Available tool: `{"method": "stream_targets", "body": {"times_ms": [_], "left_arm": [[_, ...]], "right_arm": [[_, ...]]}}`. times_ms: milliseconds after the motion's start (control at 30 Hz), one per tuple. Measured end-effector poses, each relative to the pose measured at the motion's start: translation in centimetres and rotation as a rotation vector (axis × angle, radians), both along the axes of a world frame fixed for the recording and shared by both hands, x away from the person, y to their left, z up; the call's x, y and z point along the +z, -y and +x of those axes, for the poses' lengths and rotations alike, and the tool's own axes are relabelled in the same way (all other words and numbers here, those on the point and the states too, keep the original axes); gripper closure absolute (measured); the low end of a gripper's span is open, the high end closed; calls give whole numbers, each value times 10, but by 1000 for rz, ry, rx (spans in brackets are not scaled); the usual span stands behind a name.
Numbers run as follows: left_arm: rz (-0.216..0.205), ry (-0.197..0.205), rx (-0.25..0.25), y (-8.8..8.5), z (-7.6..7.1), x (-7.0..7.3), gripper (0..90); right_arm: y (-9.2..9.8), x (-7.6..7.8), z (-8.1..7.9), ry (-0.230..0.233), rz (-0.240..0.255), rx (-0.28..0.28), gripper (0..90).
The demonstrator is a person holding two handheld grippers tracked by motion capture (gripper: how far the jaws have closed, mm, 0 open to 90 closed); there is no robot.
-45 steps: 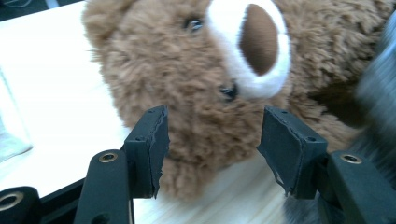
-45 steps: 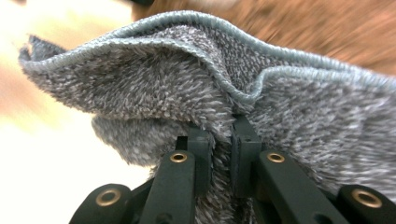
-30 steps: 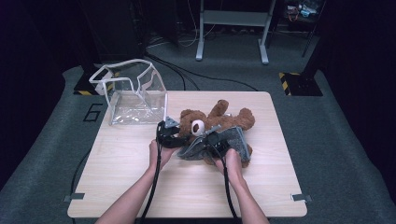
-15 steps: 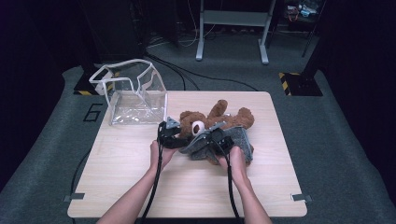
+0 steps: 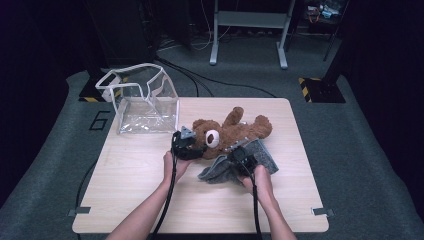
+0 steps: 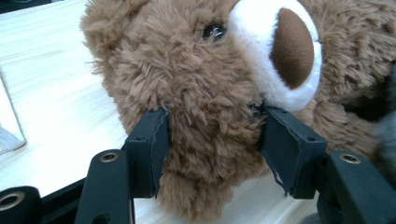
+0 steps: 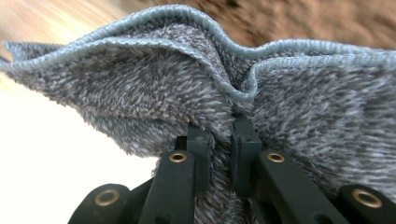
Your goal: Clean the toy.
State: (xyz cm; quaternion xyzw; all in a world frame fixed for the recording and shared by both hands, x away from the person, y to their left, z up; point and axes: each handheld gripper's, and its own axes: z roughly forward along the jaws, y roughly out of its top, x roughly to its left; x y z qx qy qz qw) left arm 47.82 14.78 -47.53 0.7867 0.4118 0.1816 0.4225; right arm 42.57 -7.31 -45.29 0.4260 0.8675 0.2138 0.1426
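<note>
Grey cloth (image 5: 239, 165), pinched in the right gripper (image 5: 241, 156), had shifted toward the teddy bear (image 5: 227, 132) on the table (image 5: 125, 200); left gripper (image 5: 186, 145) clamped its head, likely for covering.

Left gripper (image 5: 192, 146) half-spread, pads pressing in from both sides; right gripper (image 5: 239, 156) beside it, jaws pinched nearly together.

Teddy bear (image 7: 299, 21) blurred behind grey cloth (image 7: 187, 88).
</note>
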Motion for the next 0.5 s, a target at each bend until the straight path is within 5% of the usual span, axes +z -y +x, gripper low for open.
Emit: {"method": "stream_targets", "body": {"times_ms": [233, 367, 500], "left_arm": [[-7, 3, -7, 1, -9, 1, 405], [-11, 1, -12, 4, -16, 1, 387], [-12, -3, -22, 8, -23, -1, 370]], "right_arm": [[56, 19, -12, 134, 79, -164, 816], [90, 27, -14, 227, 78, -300, 816], [119, 25, -10, 263, 49, -409, 815]]}}
